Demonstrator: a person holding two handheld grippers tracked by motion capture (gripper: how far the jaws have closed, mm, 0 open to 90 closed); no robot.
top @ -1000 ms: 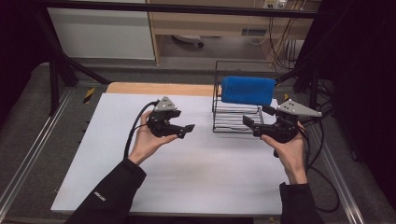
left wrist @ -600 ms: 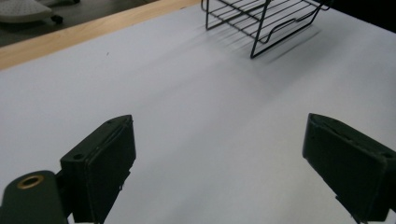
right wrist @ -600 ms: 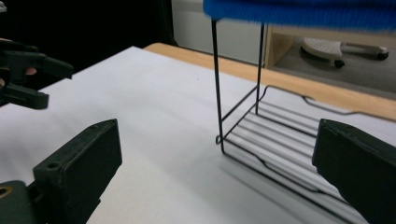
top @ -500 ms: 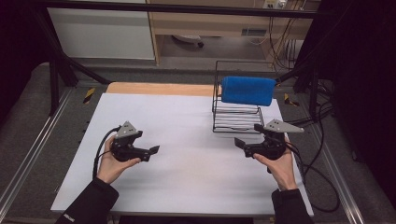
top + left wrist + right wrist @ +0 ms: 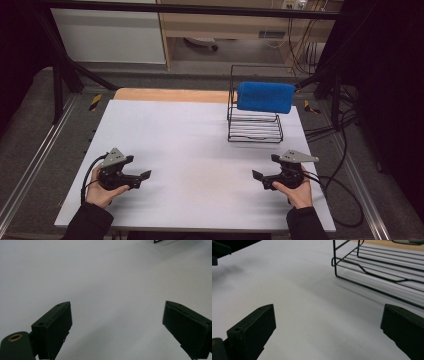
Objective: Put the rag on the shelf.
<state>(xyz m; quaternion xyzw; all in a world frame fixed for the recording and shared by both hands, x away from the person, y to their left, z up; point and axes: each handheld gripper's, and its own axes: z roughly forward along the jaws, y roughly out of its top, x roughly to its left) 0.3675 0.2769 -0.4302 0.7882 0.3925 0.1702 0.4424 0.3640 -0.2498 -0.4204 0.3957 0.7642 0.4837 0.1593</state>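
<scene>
My left gripper [image 5: 143, 176] and right gripper [image 5: 258, 176] sit low near the table's [image 5: 200, 140] front edge, jaws wide apart, holding nothing. The blue towel [image 5: 265, 97] hangs on the wire rack [image 5: 255, 127], well apart. I should reach slowly and stay level

text: none legible | labels: none | numbers: none | signs: none

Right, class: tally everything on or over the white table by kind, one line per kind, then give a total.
Black two-jaw grippers: 2 (left gripper, right gripper, both open and empty)
Black wire rack: 1
Blue rolled towel, resting across the rack's top: 1
Total: 4
</scene>
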